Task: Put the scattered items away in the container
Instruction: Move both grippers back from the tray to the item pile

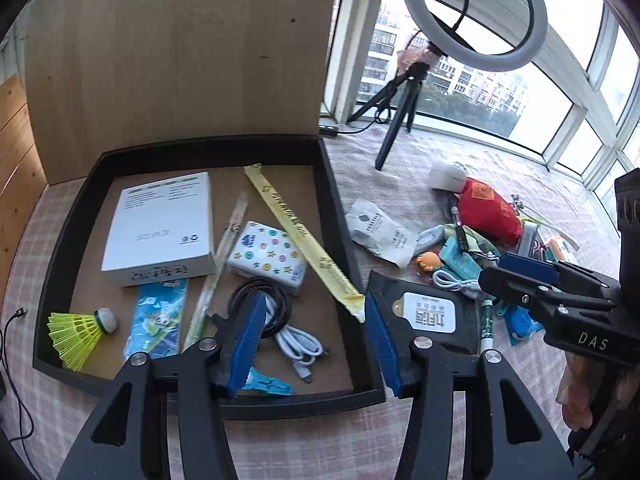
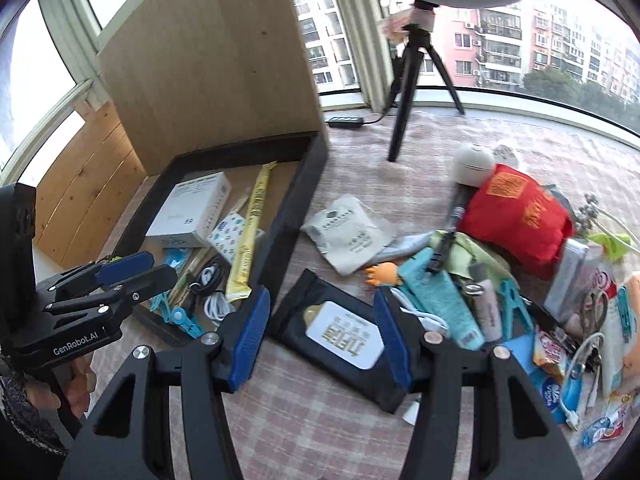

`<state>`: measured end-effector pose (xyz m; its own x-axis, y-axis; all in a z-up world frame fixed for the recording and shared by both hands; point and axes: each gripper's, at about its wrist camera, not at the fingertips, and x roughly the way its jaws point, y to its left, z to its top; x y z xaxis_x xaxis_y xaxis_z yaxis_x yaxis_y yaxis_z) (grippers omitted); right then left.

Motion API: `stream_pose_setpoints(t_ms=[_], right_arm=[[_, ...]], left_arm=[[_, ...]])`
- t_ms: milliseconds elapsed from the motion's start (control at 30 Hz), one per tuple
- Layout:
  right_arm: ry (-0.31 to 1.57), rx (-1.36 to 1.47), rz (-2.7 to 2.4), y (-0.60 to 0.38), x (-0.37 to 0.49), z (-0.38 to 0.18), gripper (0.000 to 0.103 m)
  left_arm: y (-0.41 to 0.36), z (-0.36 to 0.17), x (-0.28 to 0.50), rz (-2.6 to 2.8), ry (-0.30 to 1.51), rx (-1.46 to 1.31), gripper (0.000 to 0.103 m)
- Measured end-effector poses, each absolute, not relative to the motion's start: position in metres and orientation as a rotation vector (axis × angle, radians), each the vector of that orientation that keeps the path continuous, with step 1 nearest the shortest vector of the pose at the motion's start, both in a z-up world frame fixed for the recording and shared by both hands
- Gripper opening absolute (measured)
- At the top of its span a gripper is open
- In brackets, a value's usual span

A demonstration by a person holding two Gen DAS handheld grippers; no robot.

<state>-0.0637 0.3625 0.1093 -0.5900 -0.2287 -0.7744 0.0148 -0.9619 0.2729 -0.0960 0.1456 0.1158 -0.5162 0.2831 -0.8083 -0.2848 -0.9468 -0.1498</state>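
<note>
L tongs (image 1: pixel 316 344) open over tray (image 1: pixel 336 200), empty

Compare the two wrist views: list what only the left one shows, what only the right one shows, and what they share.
Only the left wrist view: the yellow shuttlecock in the tray's near corner.
Only the right wrist view: the scissors and blue-capped bottle at the pile's right end.
Both: the black tray, white box, black wipes pack, red pouch, and both open tongs, left and right.
</note>
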Motion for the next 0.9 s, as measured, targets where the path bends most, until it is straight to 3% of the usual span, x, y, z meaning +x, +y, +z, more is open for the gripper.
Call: stream_pose_setpoints(t_ms=[567, 900], right_arm=[[-0.707, 1.364, -2.946, 0.558, 0.043, 0.121, 0.053], [-0.692, 1.482, -3.003, 0.633, 0.094, 0.114, 0.053]], left_arm=[[0.259, 0.120, -0.071, 2.248, 0.112, -1.256, 0.048], [0.338, 0.109, -0.048, 2.092, 0.202, -1.262, 0.046]])
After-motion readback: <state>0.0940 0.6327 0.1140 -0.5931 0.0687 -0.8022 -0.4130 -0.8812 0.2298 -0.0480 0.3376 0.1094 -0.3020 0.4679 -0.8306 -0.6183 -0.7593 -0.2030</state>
